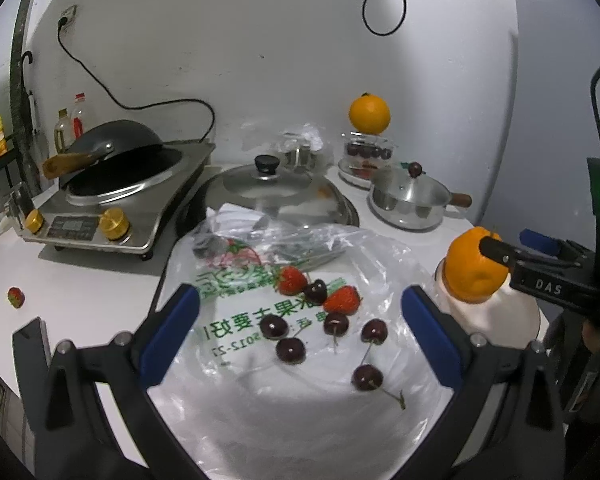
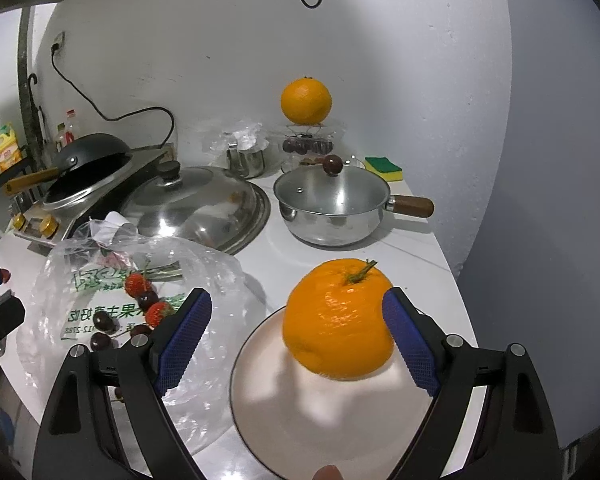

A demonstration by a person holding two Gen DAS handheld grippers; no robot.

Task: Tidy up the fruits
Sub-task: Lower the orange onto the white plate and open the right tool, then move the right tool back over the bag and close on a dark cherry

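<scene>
My right gripper [image 2: 296, 340] stands over the round white plate with the dark rim [image 2: 260, 412], and the large bright orange with a green stem [image 2: 337, 318] sits between its blue pads: the right-hand pad touches the fruit, the left-hand pad stands well clear of it, so I judge the jaws spread and the orange released or about to be. Whether the orange rests on the plate or hangs just above it I cannot tell. My left gripper [image 1: 300, 336] hovers with jaws wide apart and nothing in them over the crumpled clear plastic bag with green print [image 1: 380, 264]. On that bag lie 2 red strawberries [image 1: 292, 280] and 6 dark red cherries with stems [image 1: 367, 377], unsorted. 1 stray strawberry [image 1: 15, 297] lies alone on the white counter [image 1: 80, 280], well apart to the left. At the back a second orange [image 2: 306, 100] sits on top of a clear glass container [image 2: 308, 142] holding dark fruit. My judgement: the oranges are nearly dealt with; the strawberries and cherries, including the stray, remain to be sorted, so most of the work is left.
</scene>
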